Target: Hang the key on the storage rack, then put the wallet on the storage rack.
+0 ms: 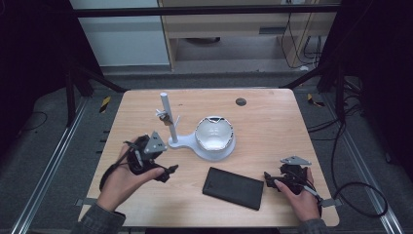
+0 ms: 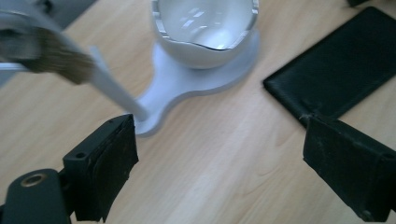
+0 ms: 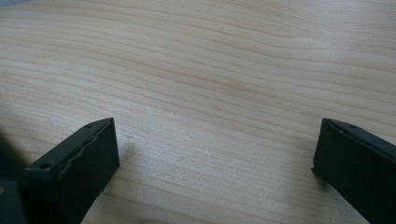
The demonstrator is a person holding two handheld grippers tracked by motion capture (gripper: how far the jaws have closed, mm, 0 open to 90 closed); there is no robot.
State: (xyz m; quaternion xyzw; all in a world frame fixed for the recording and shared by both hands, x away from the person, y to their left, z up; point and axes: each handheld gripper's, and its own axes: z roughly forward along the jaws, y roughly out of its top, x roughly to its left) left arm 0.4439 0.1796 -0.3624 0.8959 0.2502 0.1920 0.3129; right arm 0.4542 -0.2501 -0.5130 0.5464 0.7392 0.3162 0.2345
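The high view looks down on a pale wood-grain table (image 1: pixel 272 126), smooth and matt, with rounded corners. On it, from largest to smallest: a flat black rectangular case (image 1: pixel 233 187) with a slightly grainy, leather-like skin, lying near the front edge between the two hands; a white plastic stand (image 1: pixel 195 142), its flat base widening into a round pad that carries a glossy white bowl-shaped shell (image 1: pixel 214 132) with a jagged, broken-looking rim; and a slim white post (image 1: pixel 167 117) rising from the base's narrow end, with a small clip-like fitting partway up. The left gripper (image 1: pixel 168 171) hangs low just in front of the stand, jaws spread wide with nothing between them; in the left gripper view its pads (image 2: pixel 112 163) frame bare table, the post's foot just beyond. The right gripper (image 1: pixel 269 181) rests near the case's right end, jaws likewise apart and empty over bare wood. This looks like an approach step: the left hand probably has to line up with the post or base and close squarely, since smooth plastic could slip.
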